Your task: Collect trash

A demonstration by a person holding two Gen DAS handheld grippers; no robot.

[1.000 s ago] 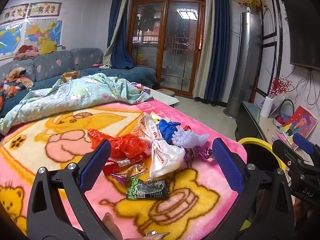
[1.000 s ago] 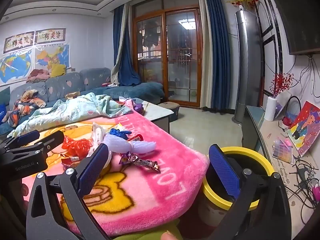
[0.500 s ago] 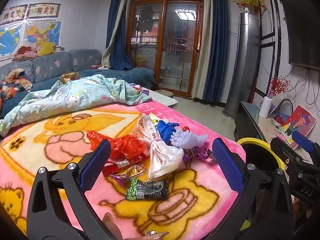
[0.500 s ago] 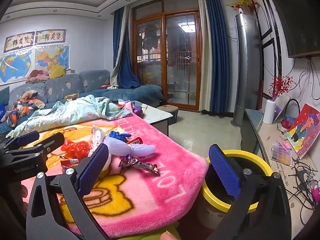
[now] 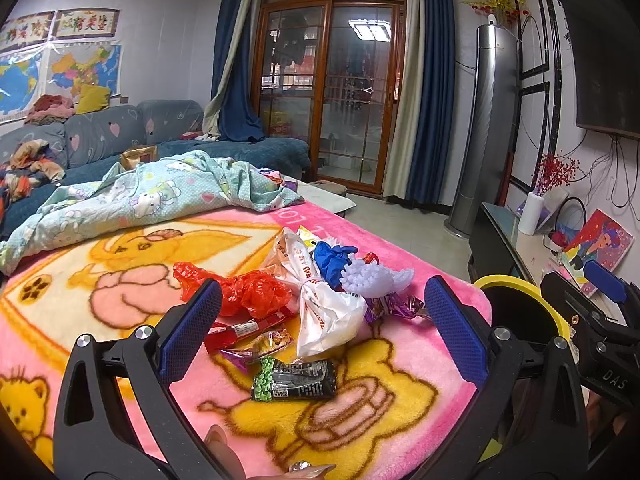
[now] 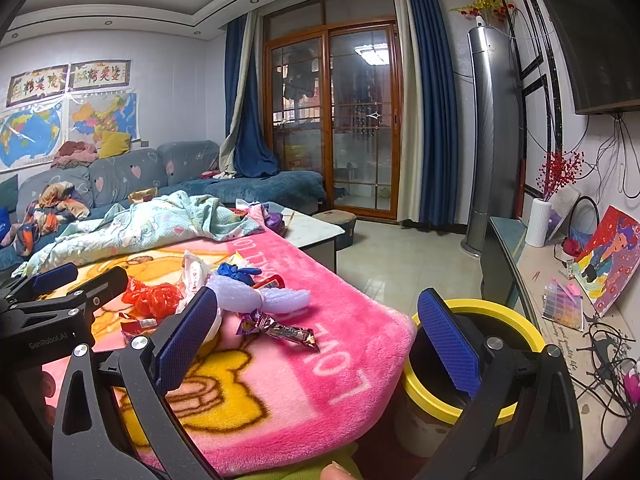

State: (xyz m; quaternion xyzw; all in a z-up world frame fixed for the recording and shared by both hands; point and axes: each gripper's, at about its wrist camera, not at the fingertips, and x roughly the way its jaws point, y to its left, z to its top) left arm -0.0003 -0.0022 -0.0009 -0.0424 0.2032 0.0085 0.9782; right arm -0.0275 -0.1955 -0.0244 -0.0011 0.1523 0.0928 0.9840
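On the pink blanket [image 5: 420, 264], trash lies in a loose pile [image 5: 304, 300], none collected yet.
Left gripper [image 5: 320, 332] and right gripper [image 6: 316, 340] both gape wide, empty; thin wrappers could slip or snag fleece, missing the yellow bin [image 6: 508, 316] beside the edge.

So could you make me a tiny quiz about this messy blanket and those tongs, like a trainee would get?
1. True or false: the left tongs are gripping a wrapper.
2. The bin has a rim of which colour: A red, B yellow, C green?
3. Fill in: the dark wrapper with green peas lies on the pink ____.

Key: 1 false, both tongs (right) are open and empty; 2 B; 3 blanket.
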